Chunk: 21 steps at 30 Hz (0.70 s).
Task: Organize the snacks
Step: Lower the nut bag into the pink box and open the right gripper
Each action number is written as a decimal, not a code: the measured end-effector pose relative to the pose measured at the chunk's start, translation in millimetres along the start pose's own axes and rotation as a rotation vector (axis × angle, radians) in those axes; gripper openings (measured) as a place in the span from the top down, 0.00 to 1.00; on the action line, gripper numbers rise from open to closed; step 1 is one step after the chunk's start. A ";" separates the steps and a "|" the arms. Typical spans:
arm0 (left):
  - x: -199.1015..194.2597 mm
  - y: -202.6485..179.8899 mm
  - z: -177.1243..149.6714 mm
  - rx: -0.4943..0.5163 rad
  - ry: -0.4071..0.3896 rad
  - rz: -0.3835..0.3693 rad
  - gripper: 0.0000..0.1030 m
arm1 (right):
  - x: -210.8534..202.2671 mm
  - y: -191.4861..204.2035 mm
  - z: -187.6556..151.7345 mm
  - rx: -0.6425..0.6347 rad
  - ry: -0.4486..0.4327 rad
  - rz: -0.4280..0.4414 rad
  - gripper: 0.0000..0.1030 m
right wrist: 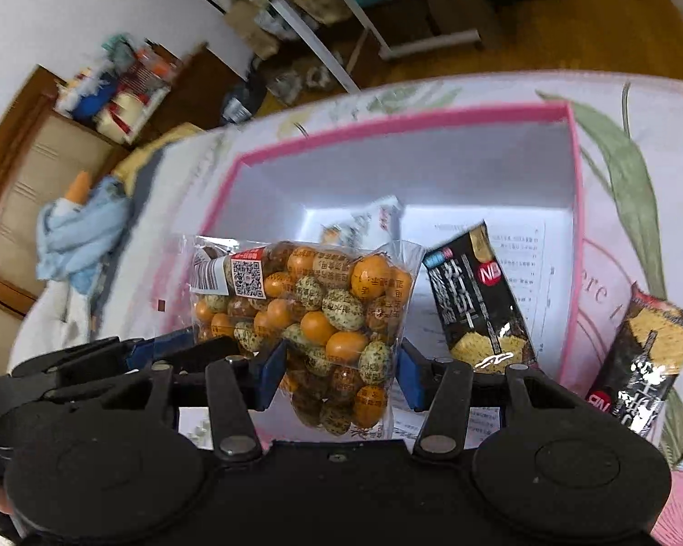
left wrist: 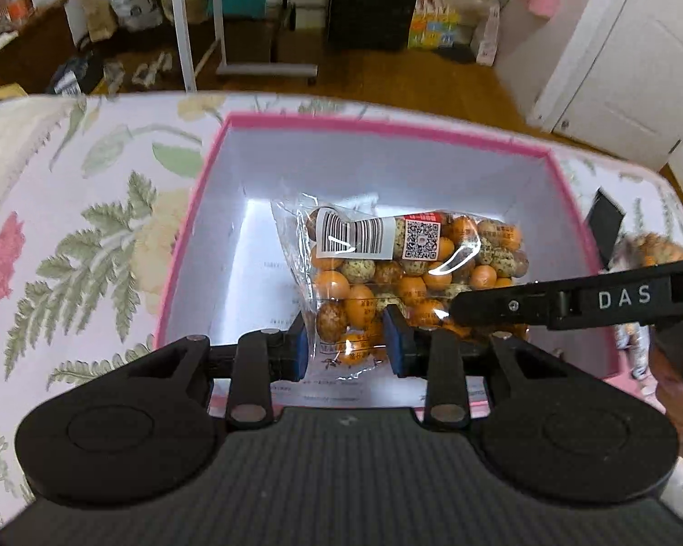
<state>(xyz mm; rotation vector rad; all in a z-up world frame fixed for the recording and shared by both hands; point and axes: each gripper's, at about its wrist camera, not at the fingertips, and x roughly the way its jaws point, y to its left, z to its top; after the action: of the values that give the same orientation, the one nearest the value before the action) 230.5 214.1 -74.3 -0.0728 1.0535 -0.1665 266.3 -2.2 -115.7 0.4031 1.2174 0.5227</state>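
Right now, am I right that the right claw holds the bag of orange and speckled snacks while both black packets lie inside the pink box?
Not quite. Only one black packet is inside the pink box; the other black packet lies outside it on the floral cover, as the right wrist view shows. The right claw does hold the bag of orange and speckled snacks.

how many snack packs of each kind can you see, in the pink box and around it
clear bags of orange and speckled balls: 2
black packs: 2
white pack: 1
total: 5, not counting the slivers cut off at the picture's edge
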 end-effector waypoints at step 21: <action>-47.9 -29.1 -15.6 0.025 -0.067 0.076 0.67 | -83.8 30.6 -24.8 -0.236 -0.074 -0.076 0.39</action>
<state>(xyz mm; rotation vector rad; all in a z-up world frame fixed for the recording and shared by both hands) 190.9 194.0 -36.7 -0.0155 0.9859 -0.1075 216.5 -25.5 -41.3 0.1737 1.0810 0.5736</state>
